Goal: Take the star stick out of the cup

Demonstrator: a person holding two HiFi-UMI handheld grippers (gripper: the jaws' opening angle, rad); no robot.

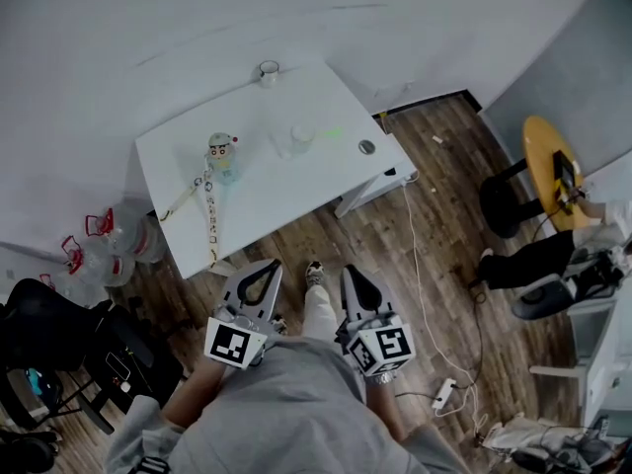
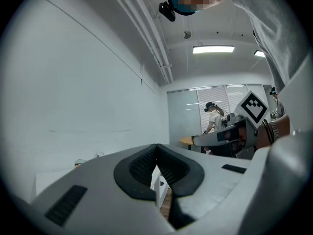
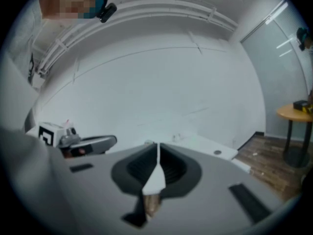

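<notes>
The white table [image 1: 296, 191] stands ahead of me, well beyond both grippers. On its left part a pale cup with a round figure top [image 1: 223, 157] stands, and thin sticks and a strap [image 1: 208, 215] lie beside it. I cannot make out a star stick. A clear cup [image 1: 286, 142] sits mid-table and another cup [image 1: 269, 71] at the far edge. My left gripper [image 1: 263, 268] [image 2: 156, 153] and right gripper [image 1: 354, 272] [image 3: 157, 153] hang side by side over the wooden floor near my body. The jaws of both are pressed together with nothing between them.
Water jugs with red handles [image 1: 107, 237] stand left of the table, and a black chair [image 1: 49, 339] is at lower left. A yellow round table [image 1: 549, 166] and a seated person [image 1: 548, 257] are at right. Cables and a power strip [image 1: 444, 393] lie on the floor.
</notes>
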